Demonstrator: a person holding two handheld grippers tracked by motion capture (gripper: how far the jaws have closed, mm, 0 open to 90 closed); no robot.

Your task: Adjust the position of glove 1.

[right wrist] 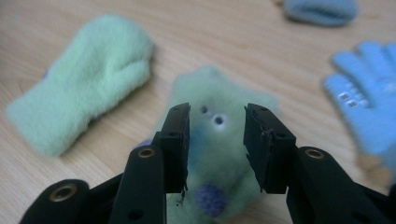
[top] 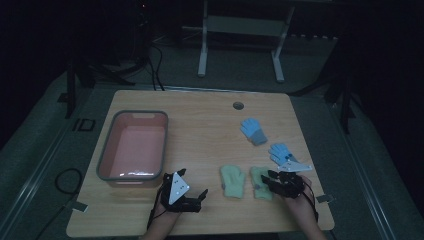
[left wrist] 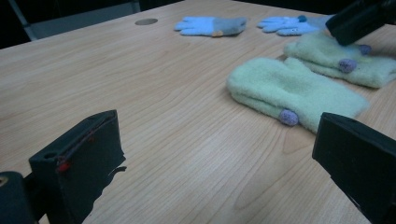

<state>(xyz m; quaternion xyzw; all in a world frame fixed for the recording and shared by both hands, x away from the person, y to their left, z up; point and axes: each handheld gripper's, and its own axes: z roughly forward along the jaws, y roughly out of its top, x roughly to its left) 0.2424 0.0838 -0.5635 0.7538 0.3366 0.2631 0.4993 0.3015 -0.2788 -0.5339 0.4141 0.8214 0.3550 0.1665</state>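
At the left of the high view a pink bin (top: 132,146) sits open on the desk (top: 200,107), likely waiting to take the gloves. Just right of it, low in the frame, the left gripper (top: 192,197) rests with its jaws wide apart and nothing between them, pointing toward the green mittens as if on standby. Past centre lie the left mitten (top: 232,181) and, beside it, the right mitten (top: 260,181), flat and side by side as a pair. The right gripper (top: 274,181) hangs over the right mitten; in the right gripper view its jaws stand partly open with the mitten (right wrist: 219,154) below them, not yet pinched, seemingly lining up for a grasp. Toward the upper right two blue gloves (top: 254,131) (top: 281,152) lie apart, the nearer one just above the right gripper.
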